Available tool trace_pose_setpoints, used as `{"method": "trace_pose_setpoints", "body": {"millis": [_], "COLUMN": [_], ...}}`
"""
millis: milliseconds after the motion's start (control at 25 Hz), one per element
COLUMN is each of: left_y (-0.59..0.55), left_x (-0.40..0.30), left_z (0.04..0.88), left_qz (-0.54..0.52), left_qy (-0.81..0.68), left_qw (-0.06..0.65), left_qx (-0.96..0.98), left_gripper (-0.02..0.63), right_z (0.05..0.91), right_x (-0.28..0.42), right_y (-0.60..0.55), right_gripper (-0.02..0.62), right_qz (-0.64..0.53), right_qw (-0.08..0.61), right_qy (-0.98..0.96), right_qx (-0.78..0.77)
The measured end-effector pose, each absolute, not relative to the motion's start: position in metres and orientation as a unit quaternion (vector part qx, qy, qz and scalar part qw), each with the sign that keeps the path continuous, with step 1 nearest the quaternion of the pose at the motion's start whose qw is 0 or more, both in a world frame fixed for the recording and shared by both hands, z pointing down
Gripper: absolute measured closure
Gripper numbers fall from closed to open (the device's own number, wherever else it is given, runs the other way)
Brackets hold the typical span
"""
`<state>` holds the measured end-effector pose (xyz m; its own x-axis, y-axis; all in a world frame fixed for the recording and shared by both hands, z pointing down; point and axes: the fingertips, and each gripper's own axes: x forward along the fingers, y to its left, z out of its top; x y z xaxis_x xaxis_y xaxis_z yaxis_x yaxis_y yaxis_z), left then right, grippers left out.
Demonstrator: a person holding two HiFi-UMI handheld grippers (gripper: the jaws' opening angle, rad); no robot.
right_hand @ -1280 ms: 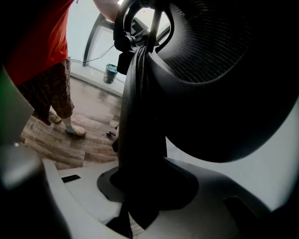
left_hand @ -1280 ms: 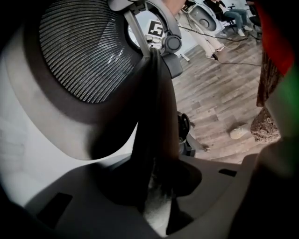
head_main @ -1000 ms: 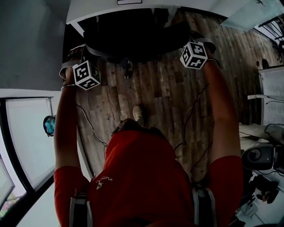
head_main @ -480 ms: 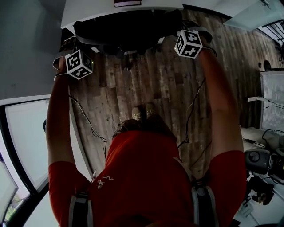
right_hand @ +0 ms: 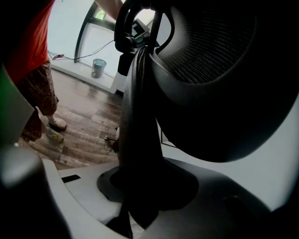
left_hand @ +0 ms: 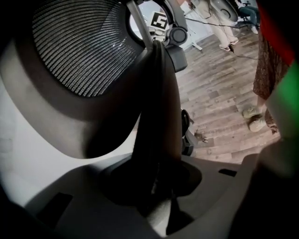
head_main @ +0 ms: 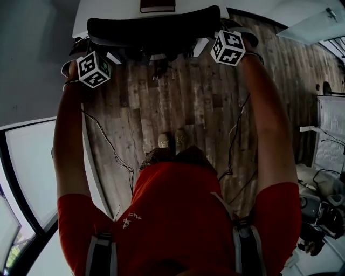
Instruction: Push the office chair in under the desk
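Left gripper [left_hand: 159,186] clamps one side edge of the office chair [head_main: 153,29], right gripper [right_hand: 140,186] the opposite edge. Desk [head_main: 108,9] edge just beyond the chair; open floor [head_main: 188,102] behind it.

My head view is dim and bends strongly at its edges. Daylight enters through the window [right_hand: 70,32]. In my 2 gripper views the chair back [left_hand: 84,51] is in shadow, near parts blurred.
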<state>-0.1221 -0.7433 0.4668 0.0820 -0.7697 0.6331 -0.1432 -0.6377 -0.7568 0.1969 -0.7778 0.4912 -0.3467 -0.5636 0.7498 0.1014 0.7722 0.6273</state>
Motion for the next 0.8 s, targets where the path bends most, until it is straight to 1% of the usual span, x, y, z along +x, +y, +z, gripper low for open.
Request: {"method": "trace_pose_setpoints", "body": {"millis": [400,800], "left_y": [-0.798,-0.81], "left_x": [-0.135,-0.133], "left_z": [0.467,0.467], "left_qz": [-0.607,-0.603], "left_qy": [0.34,0.351], "left_qw": [0.251,0.25], "left_qx": [-0.673,-0.672], "left_gripper": [0.469,0.466], "right_z": [0.489,0.488], "right_x": [0.187,0.186], "right_y": [-0.832,-0.849], "right_gripper": [0.465,0.463], "right_qz": [-0.312,-0.331], "right_qw": [0.54,0.529], "right_qy": [-0.767,-0.768], "right_qx": [0.151,0.144]}}
